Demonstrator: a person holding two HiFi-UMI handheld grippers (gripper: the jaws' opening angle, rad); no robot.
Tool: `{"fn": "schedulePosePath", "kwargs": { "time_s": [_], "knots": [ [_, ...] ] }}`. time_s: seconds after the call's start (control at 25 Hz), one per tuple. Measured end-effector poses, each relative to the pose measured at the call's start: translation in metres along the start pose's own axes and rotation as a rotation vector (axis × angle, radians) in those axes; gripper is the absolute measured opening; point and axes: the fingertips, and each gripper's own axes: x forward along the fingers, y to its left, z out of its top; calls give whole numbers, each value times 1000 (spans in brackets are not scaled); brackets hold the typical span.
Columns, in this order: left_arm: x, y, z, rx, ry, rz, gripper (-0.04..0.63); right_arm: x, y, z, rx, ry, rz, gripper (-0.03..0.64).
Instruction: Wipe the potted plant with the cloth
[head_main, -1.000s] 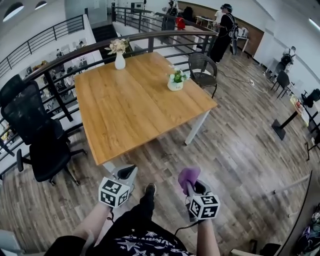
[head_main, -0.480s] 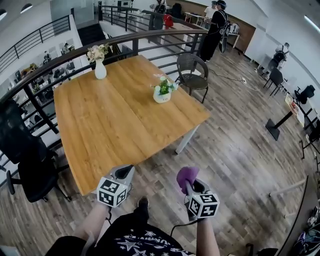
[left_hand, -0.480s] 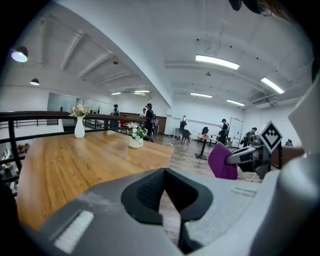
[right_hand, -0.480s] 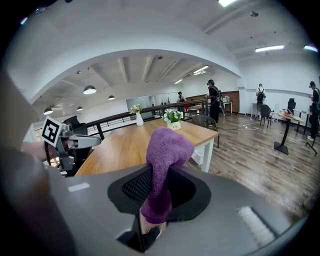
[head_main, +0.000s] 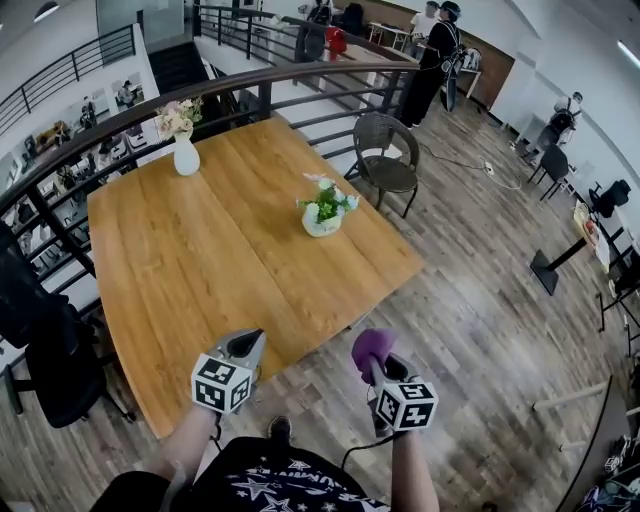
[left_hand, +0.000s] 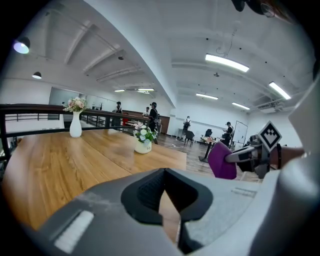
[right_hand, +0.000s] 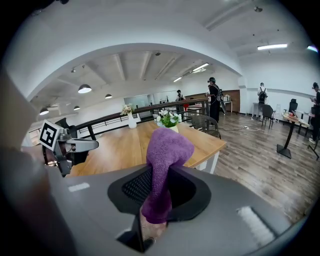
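Note:
The potted plant (head_main: 324, 209), green leaves with pale flowers in a white pot, stands on the wooden table (head_main: 200, 270) toward its right side; it also shows as the potted plant (left_hand: 143, 140) and the potted plant (right_hand: 167, 120). My right gripper (head_main: 375, 358) is shut on a purple cloth (head_main: 371, 349), which sticks up from its jaws as the purple cloth (right_hand: 161, 165), off the table's near corner. My left gripper (head_main: 243, 347) is shut and holds nothing, at the table's near edge. Both are well short of the plant.
A white vase with flowers (head_main: 184, 150) stands at the table's far left. A black office chair (head_main: 45, 350) is left of the table, a dark chair (head_main: 386, 152) behind its far right corner, a railing (head_main: 250, 85) beyond. People stand far back.
Both grippers and my view have come closer to the table; the plant and table sit nearer and lower in the head view. The cloth stays held in the right gripper.

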Motion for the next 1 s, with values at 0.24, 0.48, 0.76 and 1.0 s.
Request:
{"fn": "schedulePosePath", "kwargs": {
  "time_s": [0.24,0.48,0.76,1.0],
  "knots": [
    [22,27,17,8,-12,-5,2,35,-3,38,-31,-21,0,81],
    [44,31,27,13,-16,-9,2,56,-21,51,-39,-13,-2,81],
    [77,52,22,-4,10,51,2,110,-60,73,-54,4,30,81],
    [112,69,32,-42,13,128,2,168,-95,112,-78,10,82,81]
  ]
}}
